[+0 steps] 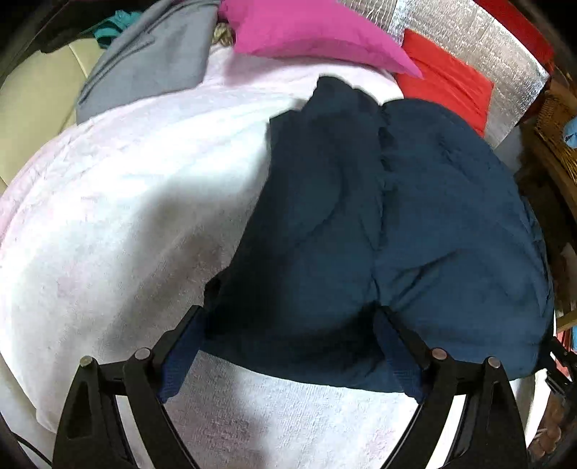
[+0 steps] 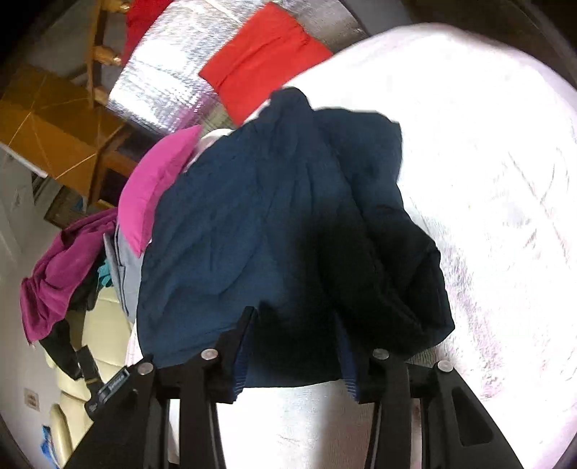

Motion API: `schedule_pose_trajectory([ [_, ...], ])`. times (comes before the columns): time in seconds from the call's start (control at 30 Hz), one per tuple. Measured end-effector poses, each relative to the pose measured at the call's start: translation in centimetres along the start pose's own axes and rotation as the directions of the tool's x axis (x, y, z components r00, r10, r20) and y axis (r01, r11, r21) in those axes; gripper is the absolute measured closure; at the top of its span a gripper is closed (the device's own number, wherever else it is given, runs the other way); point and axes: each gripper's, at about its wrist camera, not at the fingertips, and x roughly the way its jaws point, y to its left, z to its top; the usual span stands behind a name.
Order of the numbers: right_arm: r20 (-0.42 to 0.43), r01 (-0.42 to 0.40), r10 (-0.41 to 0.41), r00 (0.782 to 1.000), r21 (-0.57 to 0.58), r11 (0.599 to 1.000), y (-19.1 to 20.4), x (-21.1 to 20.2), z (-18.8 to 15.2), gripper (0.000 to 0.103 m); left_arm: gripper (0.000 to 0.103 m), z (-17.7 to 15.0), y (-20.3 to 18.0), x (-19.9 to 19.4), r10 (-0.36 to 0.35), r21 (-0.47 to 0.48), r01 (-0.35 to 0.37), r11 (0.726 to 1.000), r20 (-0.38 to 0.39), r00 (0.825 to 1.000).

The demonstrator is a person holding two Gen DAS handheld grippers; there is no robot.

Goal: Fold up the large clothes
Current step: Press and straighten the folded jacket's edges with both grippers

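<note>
A dark blue padded garment (image 1: 396, 216) lies bunched on a white fleecy blanket (image 1: 126, 216). My left gripper (image 1: 292, 317) stands wide open at the garment's near edge, its right finger over the cloth and its left finger at the cloth's left border. In the right wrist view the same garment (image 2: 252, 234) spreads out ahead on the blanket (image 2: 487, 180). My right gripper (image 2: 295, 321) has its jaws partly closed over the near hem, with fabric filling the gap between the pads. The cloth reaches past both fingers on either side.
A pink pillow (image 1: 306, 32), a red cloth (image 1: 443, 83) and a grey garment (image 1: 151, 54) lie at the far side. Silver foil matting (image 1: 487, 47) sits behind them. A wicker basket (image 1: 555, 122) stands at the right. A magenta garment (image 2: 57, 267) and wooden furniture (image 2: 54, 122) lie beyond the blanket.
</note>
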Motion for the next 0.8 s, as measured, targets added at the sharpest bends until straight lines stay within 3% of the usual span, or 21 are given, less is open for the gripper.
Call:
schedule_pose_trajectory([
  [0.13, 0.117, -0.035, 0.034, 0.993, 0.005, 0.999, 0.1, -3.0, 0.0, 0.057, 0.01, 0.3, 0.7, -1.2, -0.031, -0.042, 0.033, 0.999, 0.045, 0.999],
  [0.2, 0.168, -0.007, 0.005, 0.986, 0.012, 1.0, 0.0, -4.0, 0.3, 0.056, 0.01, 0.6, 1.3, -1.6, -0.038, -0.074, 0.043, 0.996, 0.075, 0.996],
  [0.27, 0.149, -0.011, 0.005, 0.989, 0.045, 0.999, -0.5, -3.7, 0.5, 0.056, 0.01, 0.8, 1.5, -1.5, -0.018, -0.091, 0.026, 0.996, 0.088, 0.996],
  [0.33, 0.099, 0.0, -0.006, 0.995, 0.062, 0.998, -0.4, -2.3, 0.6, 0.056, 0.01, 0.9, 1.9, -0.2, 0.007, -0.087, -0.004, 0.996, 0.043, 0.999],
  [0.4, 0.054, 0.036, -0.039, 0.998, 0.051, 0.998, -0.2, -0.9, 0.4, 0.057, 0.008, 1.0, 1.7, 1.2, -0.016, -0.098, 0.014, 0.995, -0.012, 1.0],
  [0.53, 0.072, 0.051, -0.054, 0.996, 0.047, 0.998, 0.8, -1.6, 0.4, 0.056, 0.005, 1.4, 1.6, 1.4, -0.018, -0.106, 0.016, 0.994, -0.016, 1.0],
  [0.63, 0.147, 0.031, -0.036, 0.988, 0.032, 0.999, 1.8, -3.1, 0.9, 0.056, 0.005, 1.9, 1.9, 0.0, -0.056, -0.134, 0.059, 0.989, 0.024, 0.998],
  [0.8, 0.295, 0.001, -0.005, 0.955, 0.015, 1.0, 2.7, -5.0, 2.1, 0.056, 0.005, 3.2, 2.7, -1.6, -0.132, -0.196, 0.145, 0.97, 0.076, 0.988],
])
